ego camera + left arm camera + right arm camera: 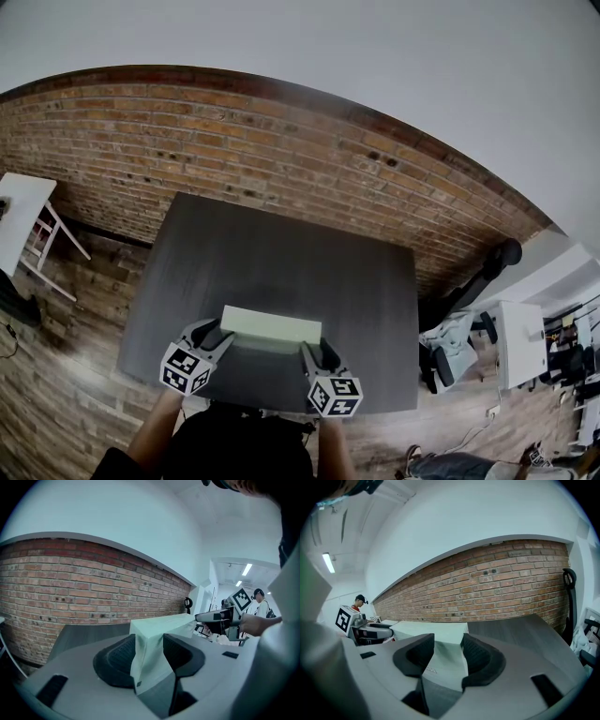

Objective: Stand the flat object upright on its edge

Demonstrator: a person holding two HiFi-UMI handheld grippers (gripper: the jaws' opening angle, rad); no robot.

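1. I'm looking down at the pale green box, which is sitting over the near edge of the dark counter, right in front of me, with one claw at each end.
2. The box is turned up on its long edge, so the narrow face is pointing up. I can't tell whether the bottom edge is actually resting on the counter.
3. The left claw is pinching the box's left end, and its dark pads are pressing flat against both broad sides.
4. The right claw is sitting spread around the other end. The box is running between its pads, but I'm not seeing any real squeeze there.
5. Both claws are pointing away from me and tilting slightly down, toward the brick wall behind the counter.
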